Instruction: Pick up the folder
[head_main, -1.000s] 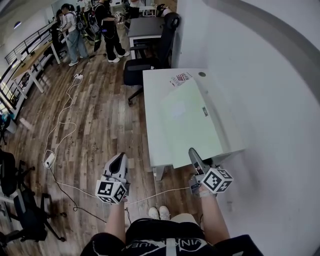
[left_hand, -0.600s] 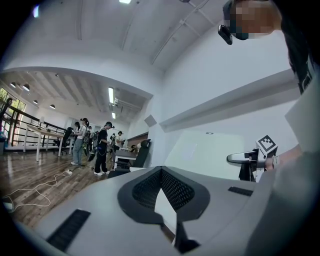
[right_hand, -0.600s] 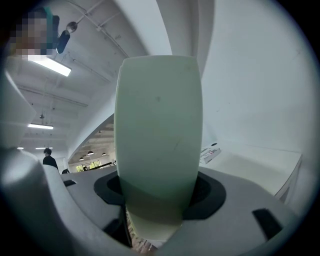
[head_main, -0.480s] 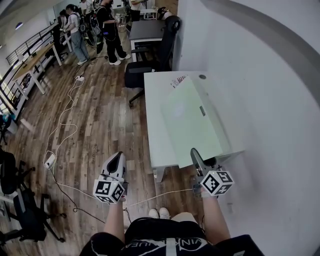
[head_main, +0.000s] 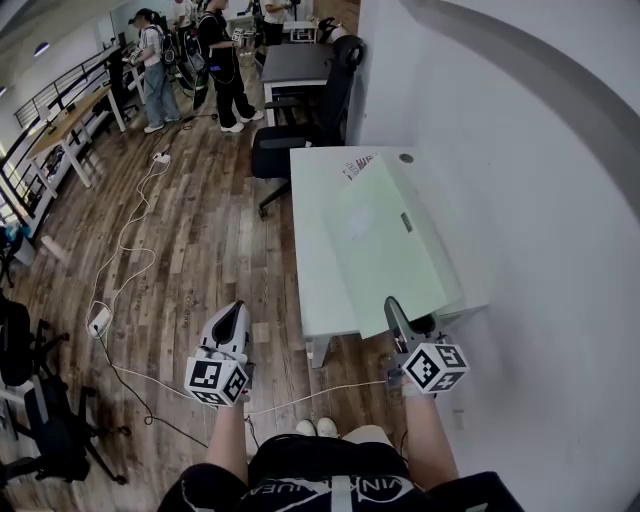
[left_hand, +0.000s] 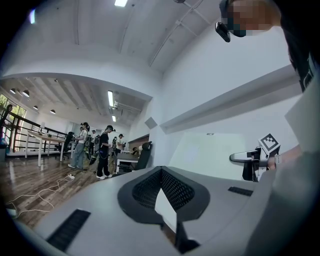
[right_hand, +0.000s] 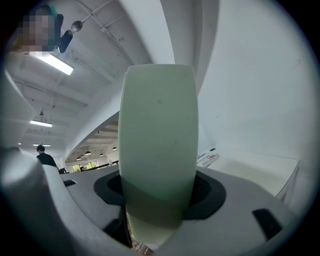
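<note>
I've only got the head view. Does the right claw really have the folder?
Observer: Yes. In the right gripper view the folder stands between the jaws of the right claw, pinched at its near edge.
Operator: And the left claw, is it carrying anything?
Observer: No. The left gripper view shows the left claw with its jaws slightly apart and nothing between them, only background showing through the gap.
</note>
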